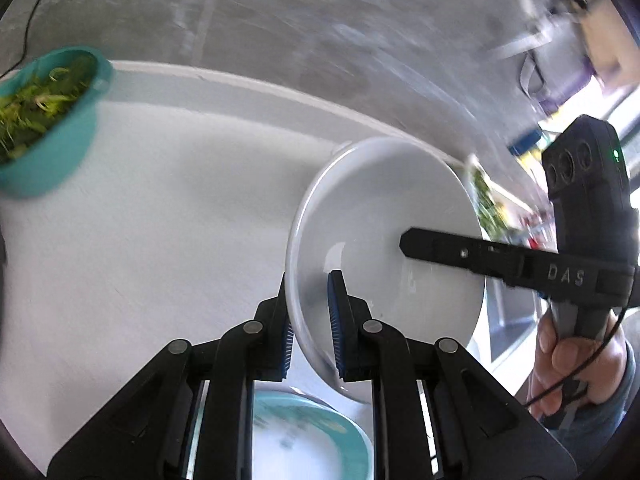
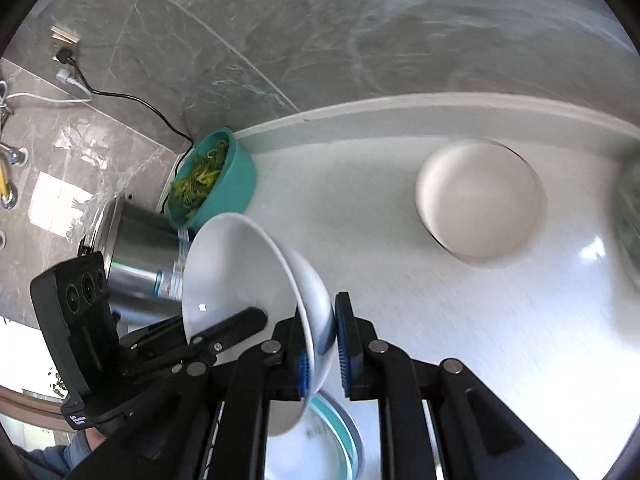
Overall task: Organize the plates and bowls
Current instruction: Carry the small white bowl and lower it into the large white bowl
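Observation:
A white bowl (image 1: 384,240) is held tilted on its side above the white counter by both grippers. My left gripper (image 1: 310,320) is shut on its near rim, one pad inside and one outside. My right gripper (image 2: 322,350) is shut on the opposite rim of the same bowl (image 2: 236,264); its finger shows in the left wrist view (image 1: 460,256). A teal-rimmed plate (image 1: 304,440) lies on the counter below the bowl and shows in the right wrist view too (image 2: 320,440). A second white bowl (image 2: 480,204) sits on the counter to the right.
A teal bowl of green vegetables (image 2: 212,180) stands by the back wall, also in the left wrist view (image 1: 44,120). A steel pot (image 2: 140,256) is beside it. A black power cable (image 2: 132,100) hangs on the grey marble wall. The counter's raised back edge (image 2: 400,104) runs behind.

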Tool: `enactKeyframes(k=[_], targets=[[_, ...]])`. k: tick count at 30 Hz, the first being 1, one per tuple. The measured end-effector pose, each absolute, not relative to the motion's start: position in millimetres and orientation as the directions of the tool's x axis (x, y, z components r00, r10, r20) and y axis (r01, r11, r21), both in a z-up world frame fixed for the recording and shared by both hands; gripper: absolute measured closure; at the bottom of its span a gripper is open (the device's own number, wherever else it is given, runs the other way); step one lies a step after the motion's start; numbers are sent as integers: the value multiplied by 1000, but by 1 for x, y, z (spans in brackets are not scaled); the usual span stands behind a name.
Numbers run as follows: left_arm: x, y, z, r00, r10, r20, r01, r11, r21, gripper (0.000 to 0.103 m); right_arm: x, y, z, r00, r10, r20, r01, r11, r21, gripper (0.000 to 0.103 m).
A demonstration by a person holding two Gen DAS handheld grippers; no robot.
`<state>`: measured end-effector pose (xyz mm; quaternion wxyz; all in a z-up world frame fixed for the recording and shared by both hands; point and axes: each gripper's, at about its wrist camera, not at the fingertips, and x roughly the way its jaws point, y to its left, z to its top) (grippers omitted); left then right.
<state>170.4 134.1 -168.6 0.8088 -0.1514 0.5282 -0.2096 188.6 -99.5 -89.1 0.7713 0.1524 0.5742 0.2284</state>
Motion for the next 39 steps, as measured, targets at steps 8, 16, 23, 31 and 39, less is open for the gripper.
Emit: enactKeyframes(k=[8, 16, 23, 31, 39], targets=[[88, 19, -178, 233, -534, -813, 265, 839, -475, 88, 119, -174, -94, 246, 495, -833, -137, 869, 476, 87], [45, -65, -218, 161, -496, -853, 299, 848, -437, 88, 70, -245, -132, 185, 486, -854, -64, 873, 483, 88], [33, -90, -252, 134, -439, -889, 272, 878, -393, 88, 61, -263, -163, 129, 477, -869, -59, 879, 473, 88], [47, -104, -269, 138, -375, -917, 291, 900, -325, 88, 64, -249, -187, 106, 420, -901, -105, 906, 410, 88], [51, -112, -266, 185, -306, -934, 349, 909, -229, 87, 63, -232, -186, 119, 315, -942, -178, 940, 292, 91]])
